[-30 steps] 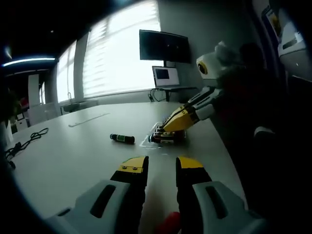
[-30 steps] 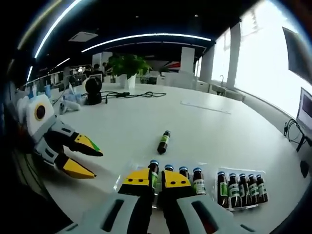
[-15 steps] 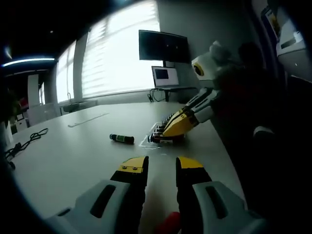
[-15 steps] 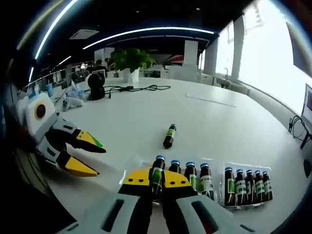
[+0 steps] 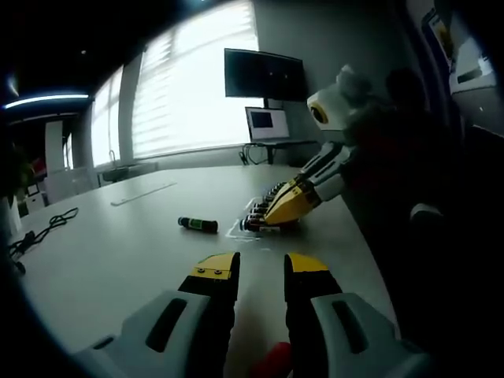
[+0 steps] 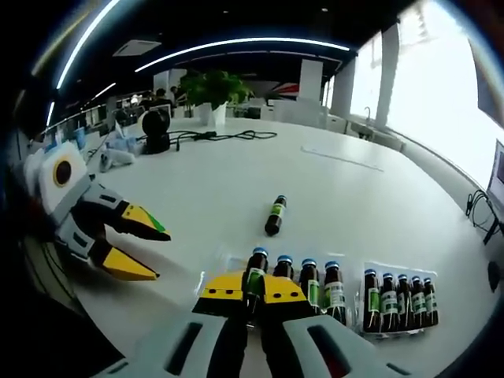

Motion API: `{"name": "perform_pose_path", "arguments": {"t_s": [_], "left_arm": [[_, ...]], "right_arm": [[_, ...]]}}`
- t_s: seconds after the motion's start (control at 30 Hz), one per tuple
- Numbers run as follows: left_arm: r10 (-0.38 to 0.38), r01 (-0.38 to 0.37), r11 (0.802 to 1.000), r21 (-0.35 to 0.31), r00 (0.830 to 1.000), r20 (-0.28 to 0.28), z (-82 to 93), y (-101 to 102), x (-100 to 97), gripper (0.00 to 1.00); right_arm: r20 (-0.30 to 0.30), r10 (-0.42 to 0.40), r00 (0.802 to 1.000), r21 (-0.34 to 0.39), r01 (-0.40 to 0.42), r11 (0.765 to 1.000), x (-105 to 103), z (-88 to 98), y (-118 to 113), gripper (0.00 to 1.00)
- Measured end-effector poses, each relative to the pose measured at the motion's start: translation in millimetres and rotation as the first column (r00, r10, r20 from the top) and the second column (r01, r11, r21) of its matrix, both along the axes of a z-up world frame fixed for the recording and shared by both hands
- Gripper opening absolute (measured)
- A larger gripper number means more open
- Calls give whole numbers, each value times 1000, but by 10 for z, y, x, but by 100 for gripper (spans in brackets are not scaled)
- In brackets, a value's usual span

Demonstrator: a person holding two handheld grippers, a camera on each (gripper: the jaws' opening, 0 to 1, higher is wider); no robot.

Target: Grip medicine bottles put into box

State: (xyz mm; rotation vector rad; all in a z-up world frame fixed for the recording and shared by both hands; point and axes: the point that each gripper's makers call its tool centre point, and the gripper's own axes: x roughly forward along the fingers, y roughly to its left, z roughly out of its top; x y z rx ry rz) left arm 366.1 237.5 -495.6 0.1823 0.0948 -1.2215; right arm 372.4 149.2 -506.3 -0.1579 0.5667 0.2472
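Right claw (image 6: 253,290) grips a bottle (image 6: 253,272) at lower centre; left claw (image 5: 261,268) hangs open over the desk (image 5: 126,236).

Dark brown bottles (image 6: 370,299) with blue caps and green-white labels, yellow-tipped grey gripper fingers (image 6: 224,287), white table (image 6: 213,197)

Loose bottle (image 6: 274,216): dark, green label, lying on its side, apart from the trays.
Tray rows (image 6: 398,300): upright, blue-capped, side by side.
Nearest bottle (image 6: 253,276): upright.
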Motion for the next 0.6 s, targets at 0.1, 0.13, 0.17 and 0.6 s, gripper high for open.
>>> {"name": "perform_pose_path", "arguments": {"t_s": [0.1, 0.13, 0.17, 0.6], "left_arm": [[1, -1, 1000, 0, 1000, 0, 1, -1, 2, 16], [1, -1, 1000, 0, 1000, -1, 0, -1, 3, 16], [1, -1, 1000, 0, 1000, -1, -2, -2, 2, 16], [-1, 1, 1000, 4, 1000, -1, -13, -4, 0, 16]], "right_arm": [[4, -2, 1000, 1, 2, 1000, -1, -4, -3, 1], [3, -4, 1000, 4, 4, 1000, 1, -14, -4, 0], [3, 7, 1000, -9, -7, 1000, 15, -43, 7, 0], [20, 6, 1000, -8, -6, 1000, -49, -33, 23, 1]]}}
